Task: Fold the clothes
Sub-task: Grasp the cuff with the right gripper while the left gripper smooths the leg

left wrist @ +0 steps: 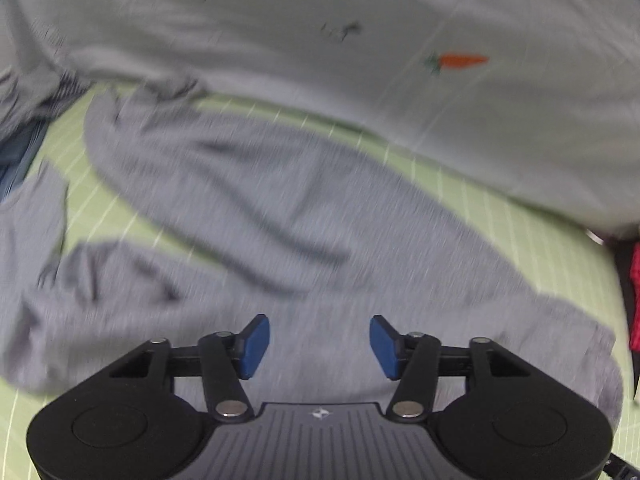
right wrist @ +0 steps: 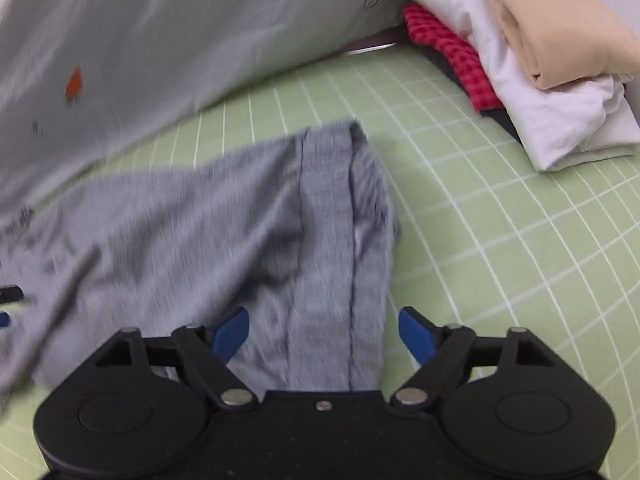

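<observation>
Left gripper (left wrist: pixel 319 347) gapes over the grey garment (left wrist: pixel 256 208), blue pads clear of the cloth, gripping nothing. Right gripper (right wrist: pixel 324 336) is spread wide too, the garment's hem lying loose between its jaws. The garment sprawls mid-frame on the green mat (right wrist: pixel 500 240); folded pile (right wrist: pixel 540 60) upper right.

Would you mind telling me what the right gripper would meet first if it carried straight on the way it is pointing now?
Most likely the grey garment: the right gripper, jaws open, points down at its hemmed edge on the green mat. How far off the cloth lies is unclear.
</observation>
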Available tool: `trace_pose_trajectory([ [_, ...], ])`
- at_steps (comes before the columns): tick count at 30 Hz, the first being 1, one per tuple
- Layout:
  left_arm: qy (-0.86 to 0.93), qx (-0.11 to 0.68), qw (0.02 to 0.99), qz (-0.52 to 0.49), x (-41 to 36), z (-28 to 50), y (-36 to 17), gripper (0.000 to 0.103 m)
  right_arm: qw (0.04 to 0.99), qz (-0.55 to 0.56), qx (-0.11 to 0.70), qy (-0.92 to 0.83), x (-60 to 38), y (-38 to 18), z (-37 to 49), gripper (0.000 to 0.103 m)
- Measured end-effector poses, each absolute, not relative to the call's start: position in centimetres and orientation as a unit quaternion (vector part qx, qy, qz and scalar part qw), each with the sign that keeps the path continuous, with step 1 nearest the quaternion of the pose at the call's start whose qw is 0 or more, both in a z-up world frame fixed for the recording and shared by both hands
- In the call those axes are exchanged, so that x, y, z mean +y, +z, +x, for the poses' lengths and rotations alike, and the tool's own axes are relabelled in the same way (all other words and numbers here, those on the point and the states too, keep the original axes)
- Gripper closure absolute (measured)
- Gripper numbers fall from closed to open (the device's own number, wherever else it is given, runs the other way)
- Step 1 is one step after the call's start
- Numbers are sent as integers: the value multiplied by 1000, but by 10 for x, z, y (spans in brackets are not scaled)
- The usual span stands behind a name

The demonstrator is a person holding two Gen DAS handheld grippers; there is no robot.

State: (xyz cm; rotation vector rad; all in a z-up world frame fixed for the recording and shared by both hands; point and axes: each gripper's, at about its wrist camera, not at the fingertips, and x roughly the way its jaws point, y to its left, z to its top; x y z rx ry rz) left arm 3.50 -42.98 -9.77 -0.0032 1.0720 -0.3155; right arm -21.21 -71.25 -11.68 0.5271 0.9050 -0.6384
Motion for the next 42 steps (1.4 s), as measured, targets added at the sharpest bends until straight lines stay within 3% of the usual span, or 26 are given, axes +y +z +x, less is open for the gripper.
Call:
trace_pose_trajectory([
  [2, -145, 526, 838, -1, -420, 21, -104, 43, 827, 205, 435, -291, -700, -123, -211, 20],
  [7, -158, 536, 829, 9, -413, -9, -103, 43, 846, 134, 427, -291, -688, -123, -204, 33],
  [12, -169, 536, 827, 17, -421, -25, -101, 40, 867, 86, 397, -288, -684, -113, -196, 34],
  [14, -168, 536, 827, 22, -424, -28, -101, 34, 871, 74, 386, -294, -682, -110, -195, 27],
  [15, -167, 536, 827, 24, -426, -29, -101, 29, 871, 63, 382, -301, -679, -109, -194, 15],
  [17, -165, 535, 828, 28, -429, -30, -102, 20, 872, 45, 373, -313, -676, -108, -193, 0],
  [19, -166, 537, 826, 33, -431, -30, -105, 12, 877, 60, 366, -305, -678, -109, -195, 0],
  [29, -180, 559, 808, 52, -443, -24, -121, 10, 880, 96, 381, -267, -685, -125, -182, 0],
  [31, -184, 561, 806, 53, -444, -23, -122, 10, 865, 108, 401, -281, -690, -134, -178, 2],
  [38, -182, 564, 804, 46, -439, -19, -122, 10, 850, 145, 416, -289, -704, -142, -183, 46],
  [42, -182, 560, 807, 31, -434, -22, -115, 10, 847, 146, 426, -282, -703, -142, -185, 43],
])
